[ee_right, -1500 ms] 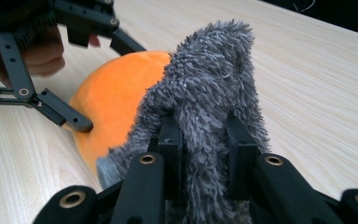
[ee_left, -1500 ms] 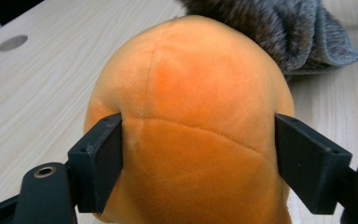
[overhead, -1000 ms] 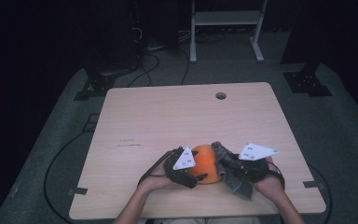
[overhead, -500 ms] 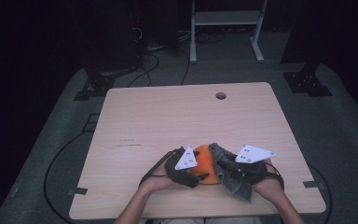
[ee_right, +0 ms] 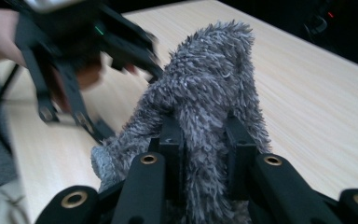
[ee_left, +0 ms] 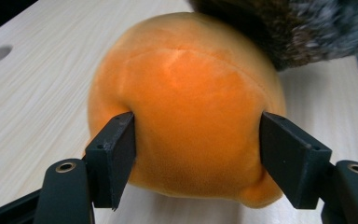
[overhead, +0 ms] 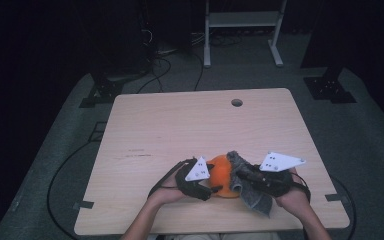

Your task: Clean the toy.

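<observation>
between the left fingers (ee_left: 279, 163), an orange plush ball's (ee_left: 186, 107) stitched seam

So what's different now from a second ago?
The left gripper has just been closing its jaws around the orange plush ball, pads now at its sides. The right gripper stays clamped on the grey fuzzy cloth. Ball and table haven't moved.

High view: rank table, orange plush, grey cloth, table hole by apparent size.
1. Table, by far the largest.
2. Orange plush and grey cloth: they look alike in size, and the grippers hide part of each, so I won't rank them.
3. Table hole, smallest.
</observation>
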